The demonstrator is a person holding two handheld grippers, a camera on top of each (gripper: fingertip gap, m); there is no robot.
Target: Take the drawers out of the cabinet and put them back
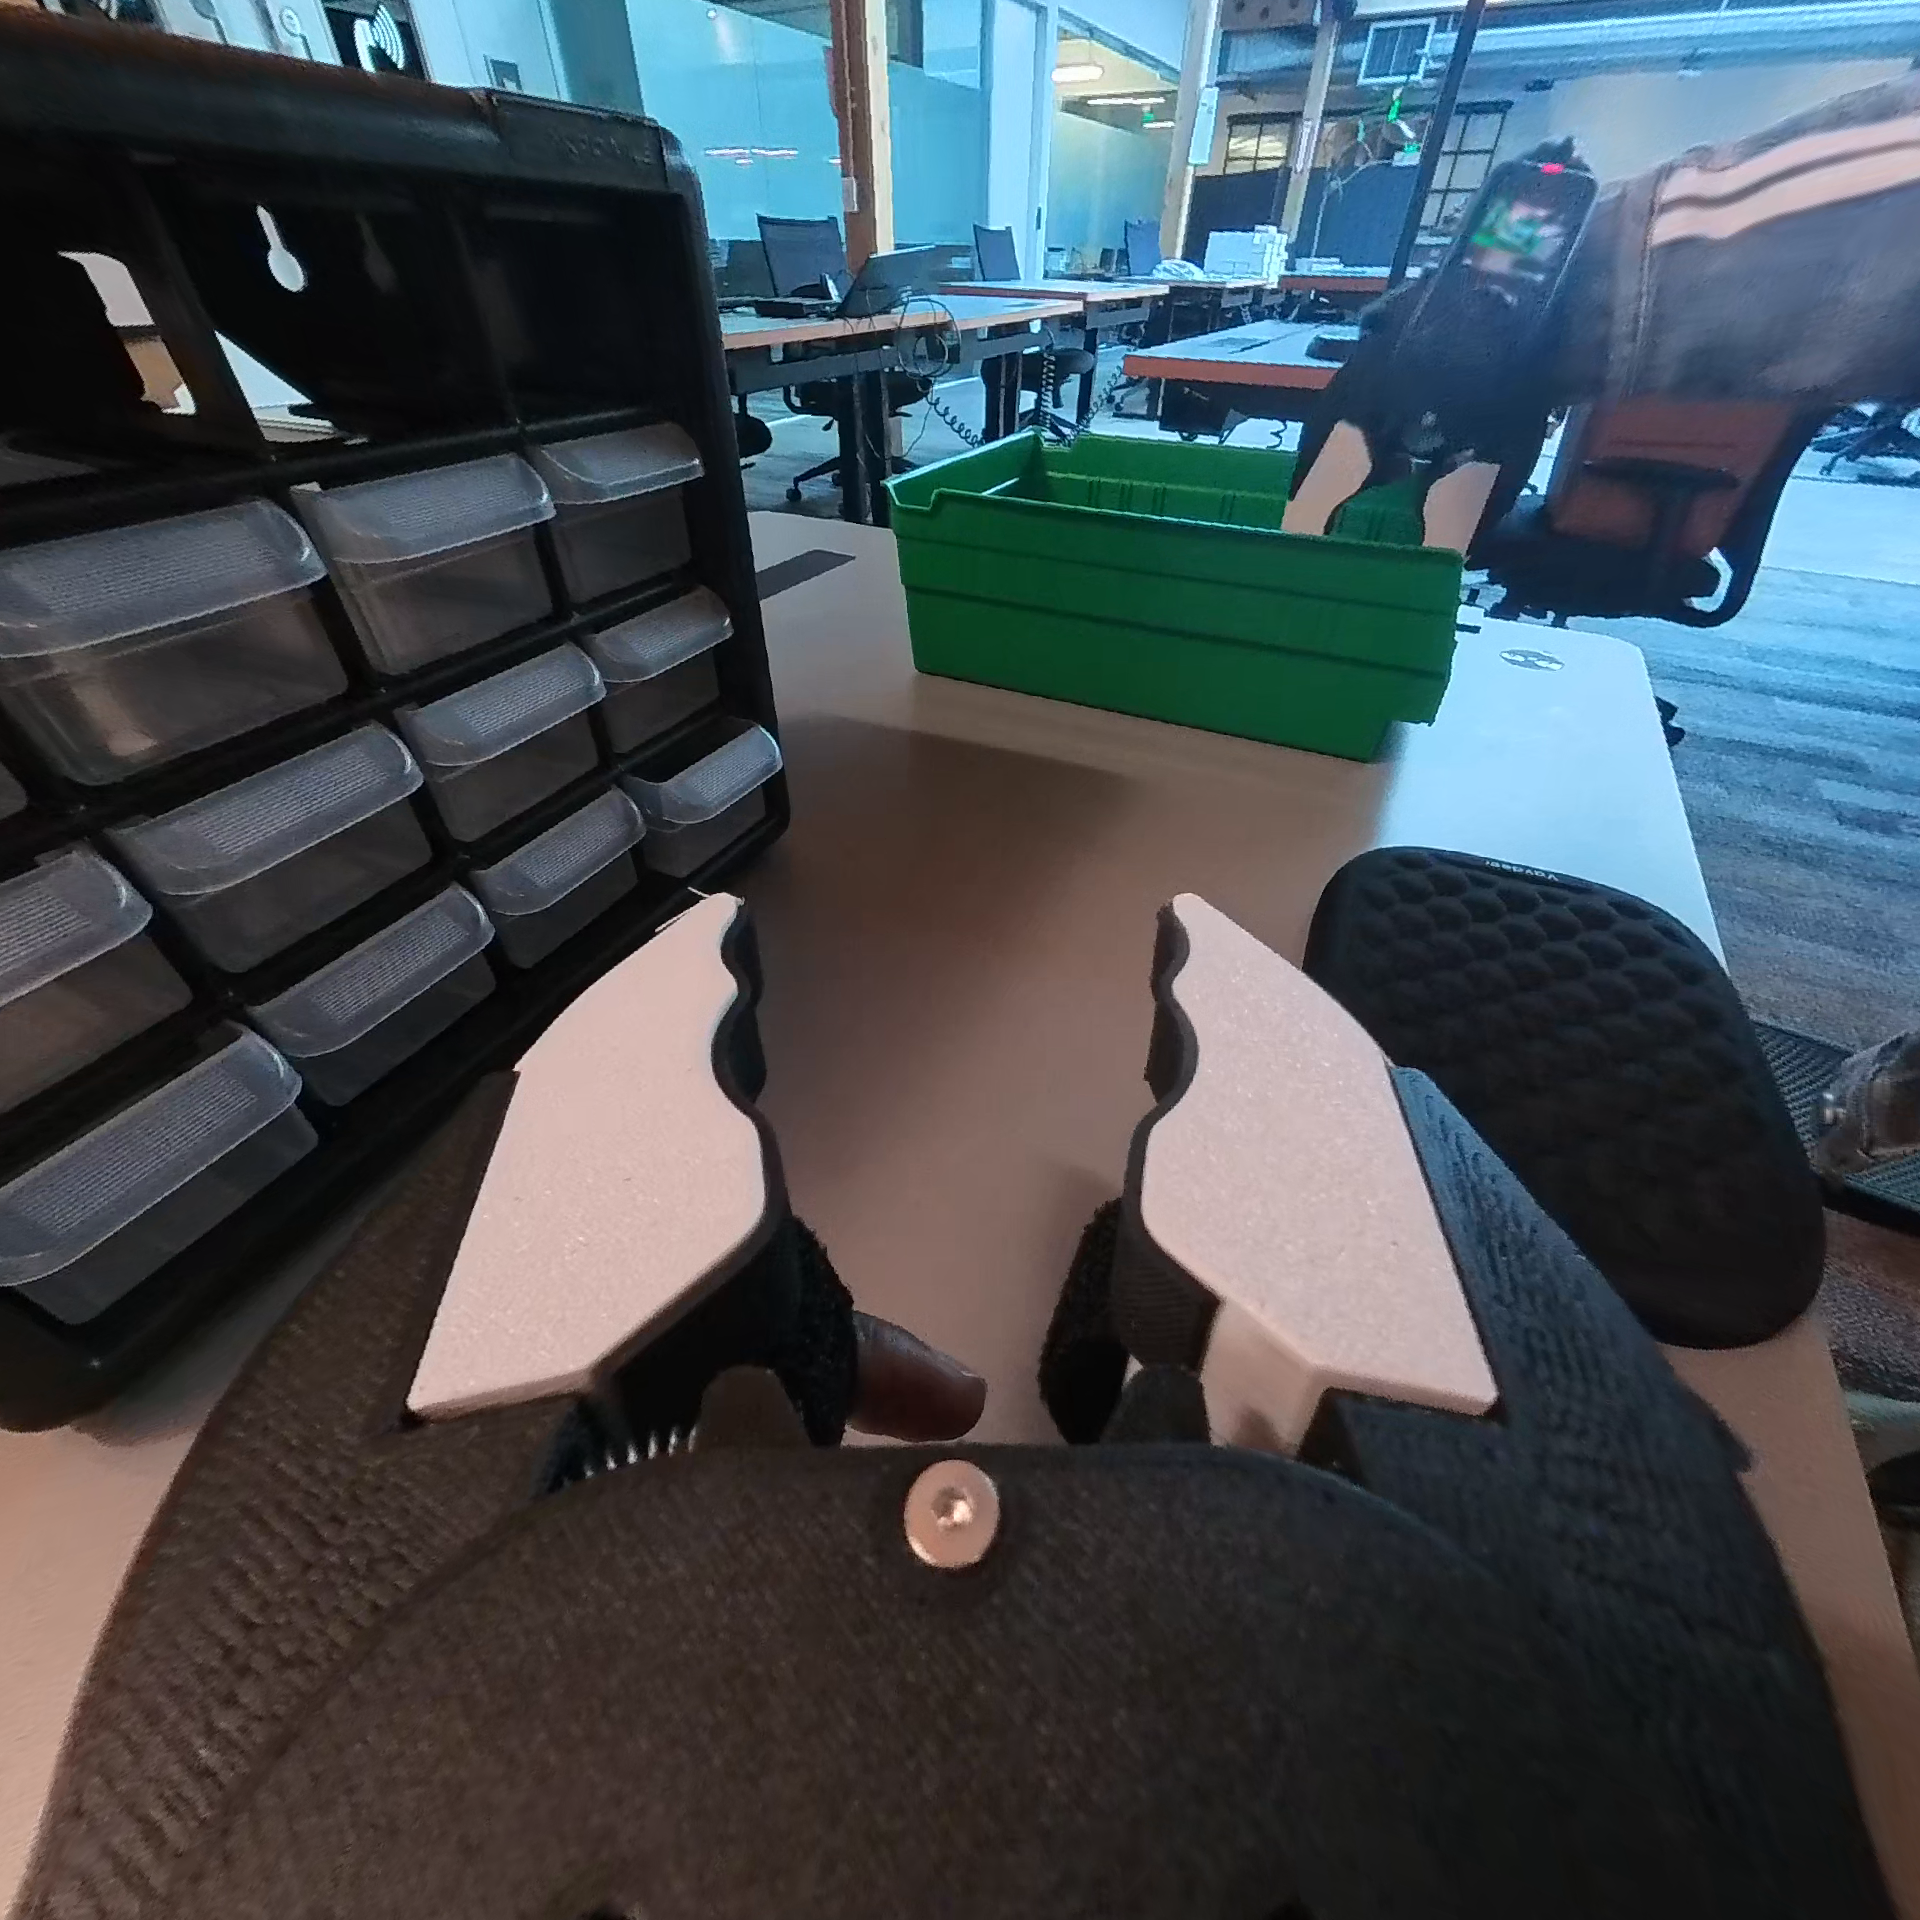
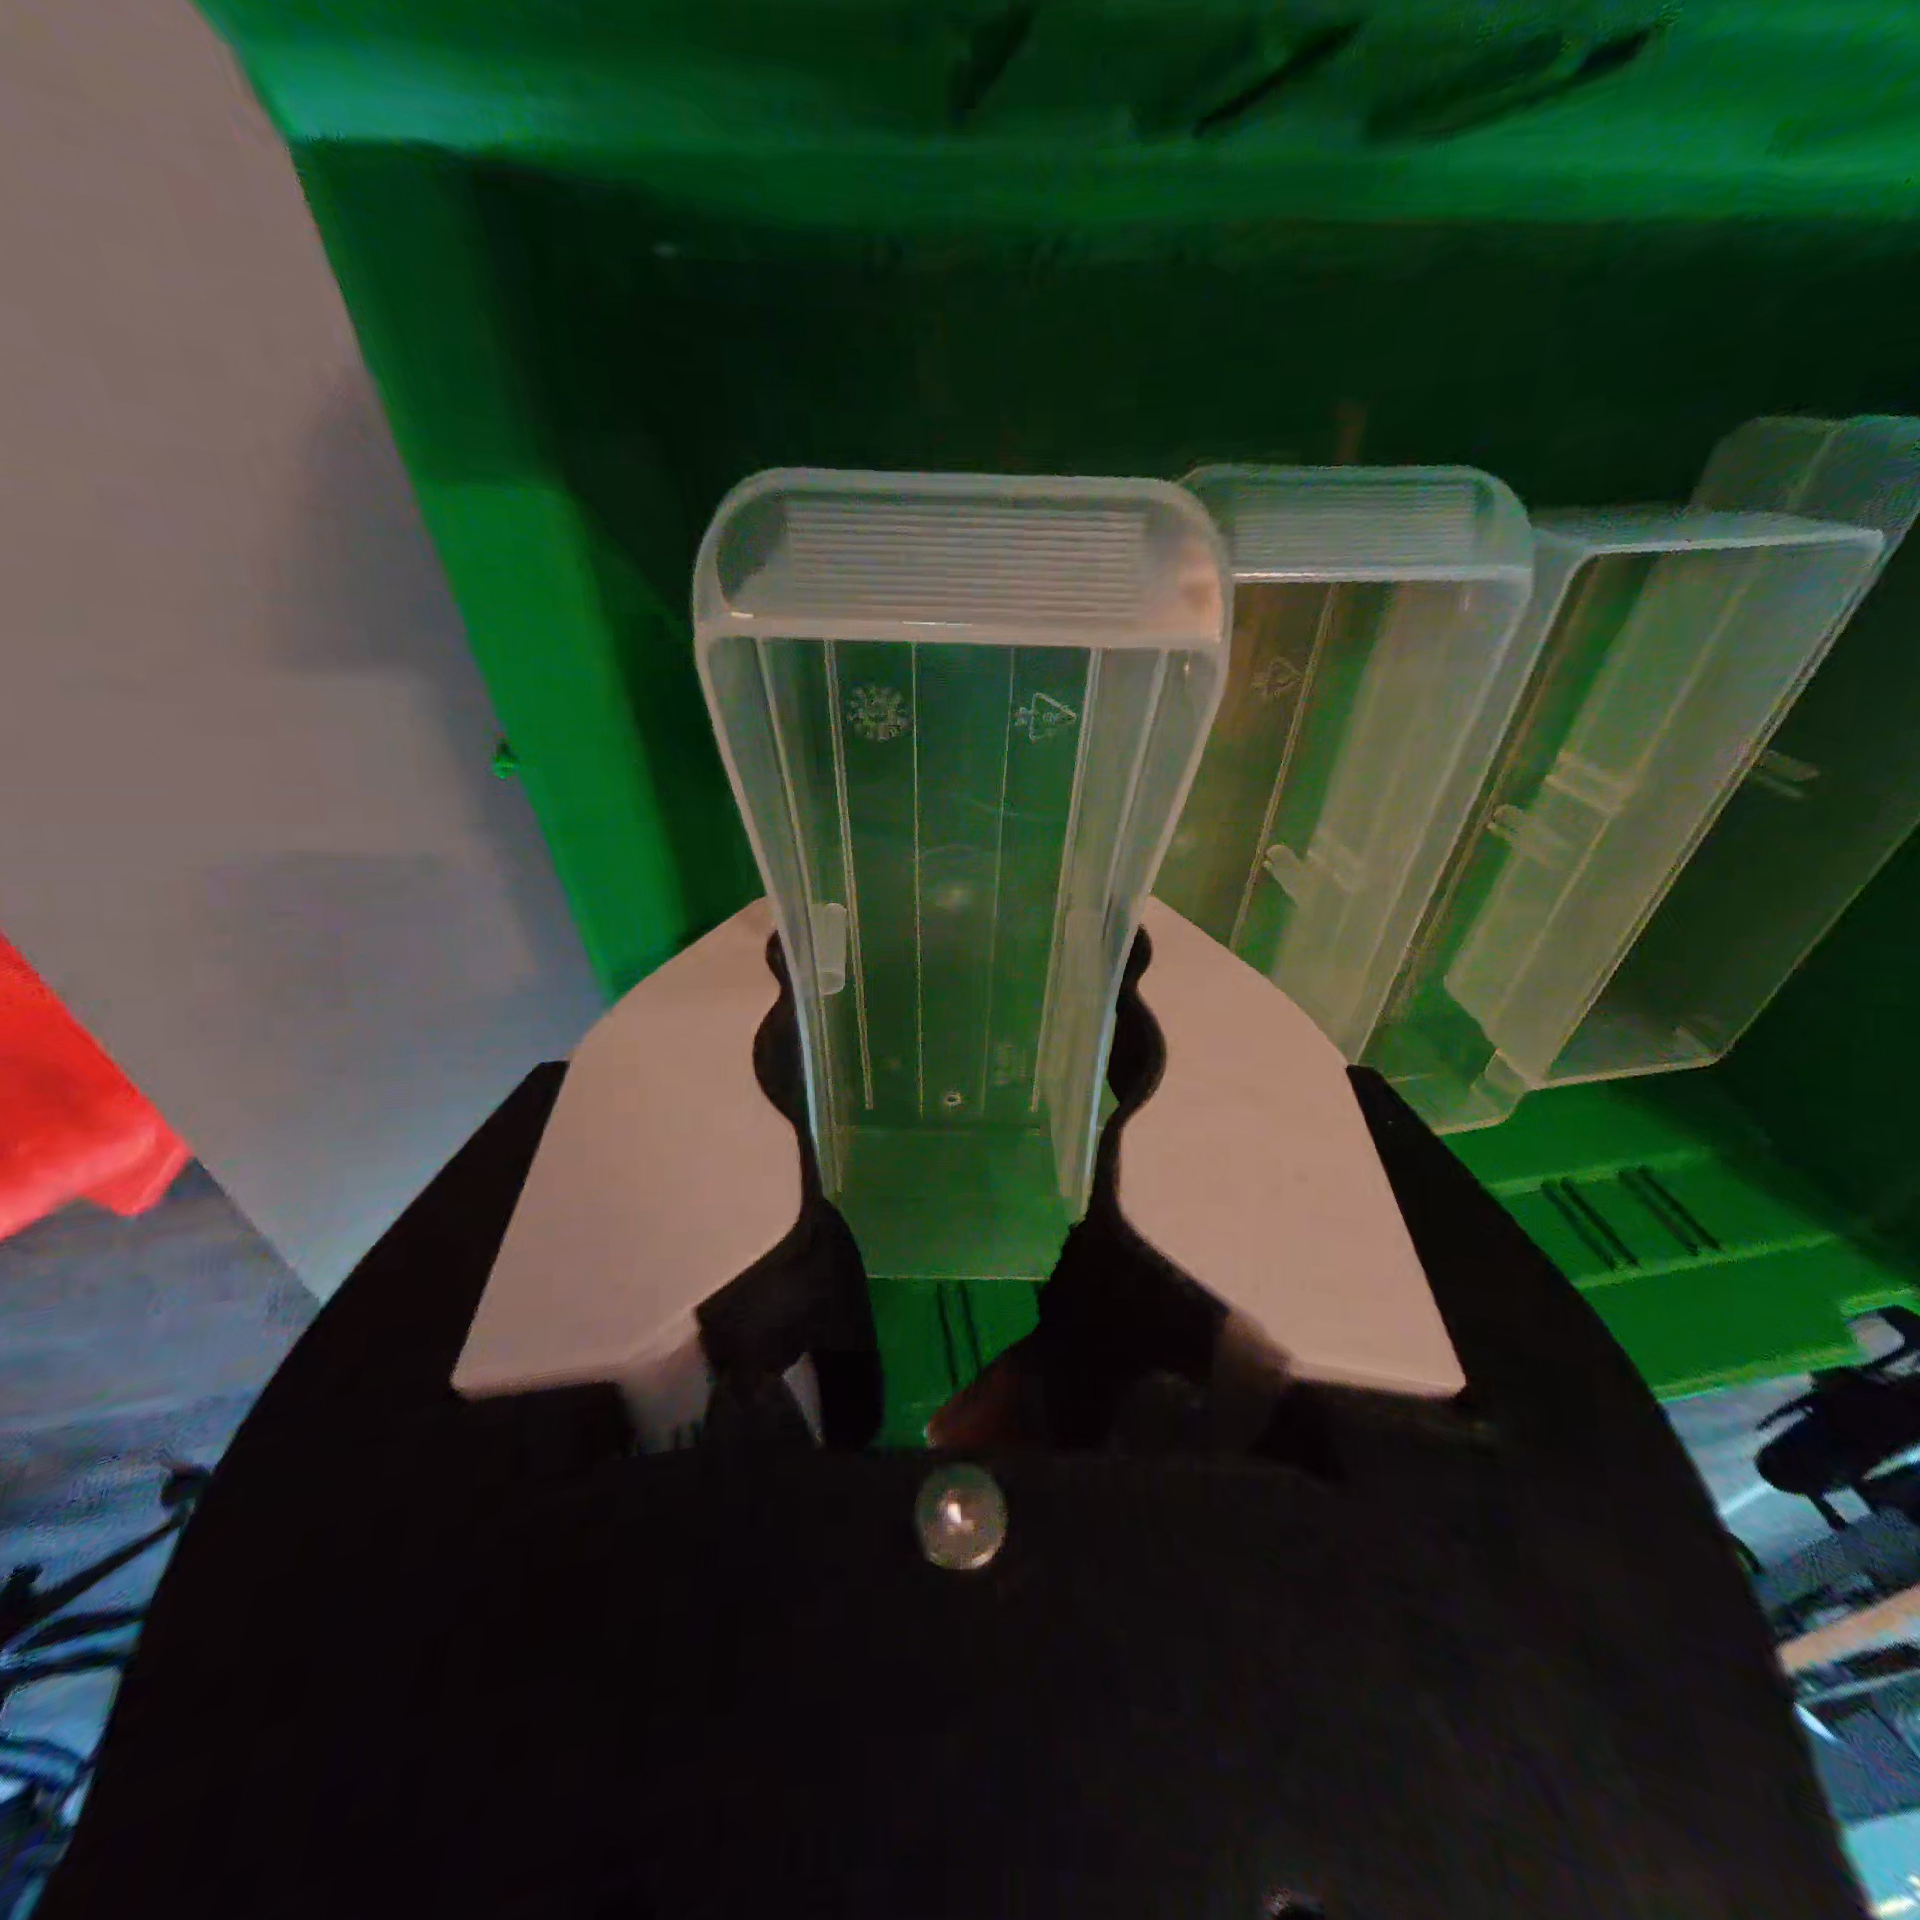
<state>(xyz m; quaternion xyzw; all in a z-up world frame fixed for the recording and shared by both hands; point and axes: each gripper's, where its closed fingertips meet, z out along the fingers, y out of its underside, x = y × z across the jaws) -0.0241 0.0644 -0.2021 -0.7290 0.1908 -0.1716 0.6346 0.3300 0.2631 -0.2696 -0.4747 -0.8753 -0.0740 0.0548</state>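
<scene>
Open-plan office behind, pale table up front, and the black cabinet stands at its left with its top row of slots bare while the rows below hold clear drawers. Over at the green bin, the right gripper has its jaws clamped on the side walls of a clear drawer, poised above two loose drawers lying inside. The left gripper hangs spread wide and empty just beside the cabinet. Danger now: those thin, slick walls bow inward under the squeeze, so the drawer could pop free, or clip its neighbours and jam askew.
</scene>
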